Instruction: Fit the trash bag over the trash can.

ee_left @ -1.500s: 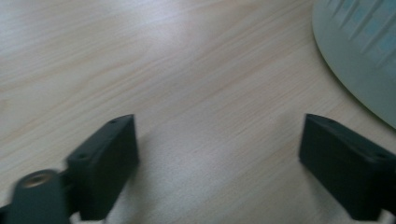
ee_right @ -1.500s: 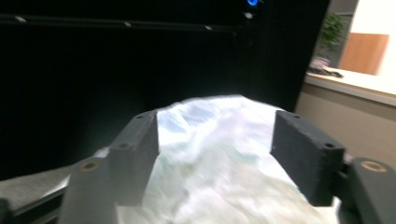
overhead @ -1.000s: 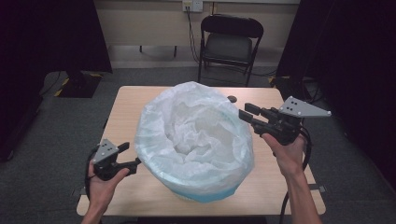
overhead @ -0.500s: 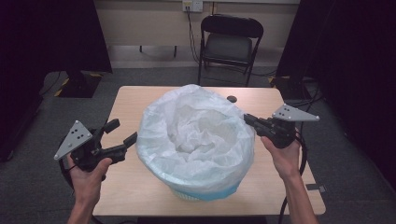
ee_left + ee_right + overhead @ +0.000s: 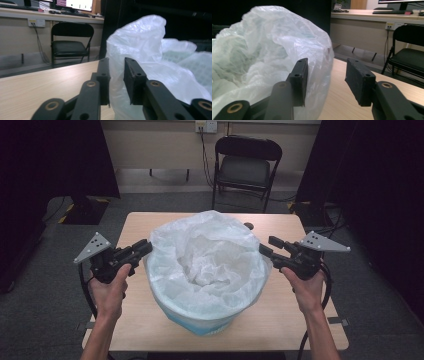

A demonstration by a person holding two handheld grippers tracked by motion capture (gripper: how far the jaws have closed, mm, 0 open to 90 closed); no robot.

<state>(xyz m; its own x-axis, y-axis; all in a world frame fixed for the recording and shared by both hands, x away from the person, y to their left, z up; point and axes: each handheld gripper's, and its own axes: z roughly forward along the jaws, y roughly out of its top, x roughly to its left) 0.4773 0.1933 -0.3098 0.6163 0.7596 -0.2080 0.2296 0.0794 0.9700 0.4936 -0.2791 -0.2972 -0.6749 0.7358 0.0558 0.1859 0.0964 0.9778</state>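
In the high view, a pale blue bin (image 5: pixel 210 322) lined with a white plastic bag (image 5: pixel 207 255) stands in the middle of the light wooden table (image 5: pixel 280 320), the bag's crumpled rim puffing up well above the bin. The left gripper (image 5: pixel 145 246) sits at the bag's left edge, held by the person's left hand (image 5: pixel 111 287), and its jaws point at the plastic. The right gripper (image 5: pixel 267 246) sits at the bag's right edge in the right hand (image 5: pixel 306 287). A black folding chair (image 5: pixel 245 165) stands beyond the table.

In the left gripper view, the jaws are parted by a narrow gap, and the bag (image 5: pixel 150 57) rises just behind and between them; whether plastic is touched I cannot tell.

In the right gripper view, the jaws are spread wide. The bag's (image 5: pixel 269 47) outer wall bulges into the gap against the left jaw, with bare table (image 5: pixel 337 100) beneath.
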